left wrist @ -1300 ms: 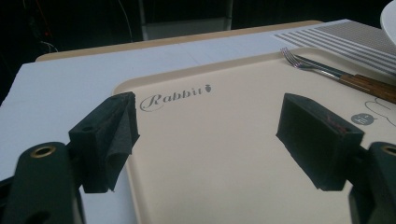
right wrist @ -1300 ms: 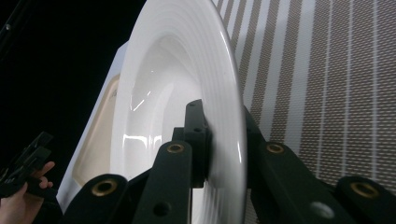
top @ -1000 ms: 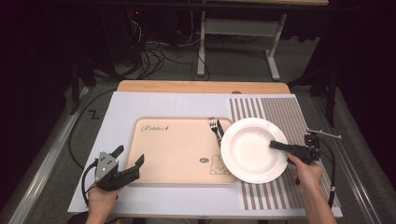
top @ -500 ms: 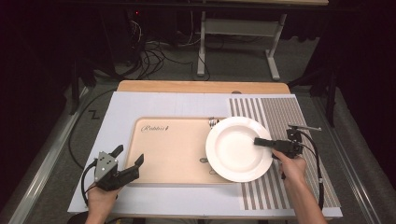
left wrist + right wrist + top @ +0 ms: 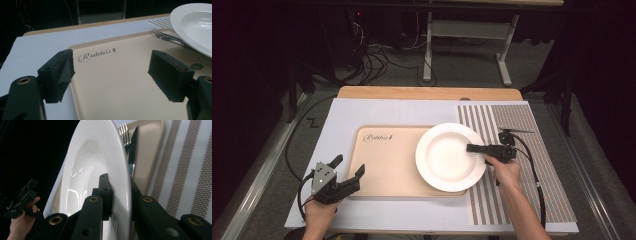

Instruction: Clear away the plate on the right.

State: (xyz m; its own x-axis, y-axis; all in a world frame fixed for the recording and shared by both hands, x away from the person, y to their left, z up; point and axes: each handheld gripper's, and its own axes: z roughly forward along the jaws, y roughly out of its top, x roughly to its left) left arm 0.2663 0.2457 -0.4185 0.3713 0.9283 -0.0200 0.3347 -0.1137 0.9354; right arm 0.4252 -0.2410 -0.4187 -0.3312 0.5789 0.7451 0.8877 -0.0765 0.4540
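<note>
- The right tongs (image 5: 473,148) pinch the near-right rim of the white plate (image 5: 447,156), one jaw over the rim and one under it, as the right gripper view shows.
- The plate sits over the right end of the beige tray (image 5: 387,165), its right edge overhanging toward the striped mat (image 5: 532,165); from the left gripper view it appears lifted or tilted above the tray rather than lying flat.
- To do this step well, I judge the grip should stay firm and deep on the rim, since a glazed plate held from one edge wants to sag and slip; keeping it level and travelling low would limit that.
- Setting down, the far edge should touch first, then the tongs can let go once the plate rests fully.
- A fork (image 5: 165,37) lies on the tray, with its handle end hidden under the plate's rim and the tines poking out beyond; it looks like the main obstacle, as a plate lowered here could land on it and rock.
- A knife (image 5: 132,147) seems to lie beside the fork, seen in the right gripper view.
- The left tongs (image 5: 348,172) are spread wide and hold nothing, sitting at the tray's near-left corner on the white board (image 5: 337,120) covering the worktop, well apart from the plate.
</note>
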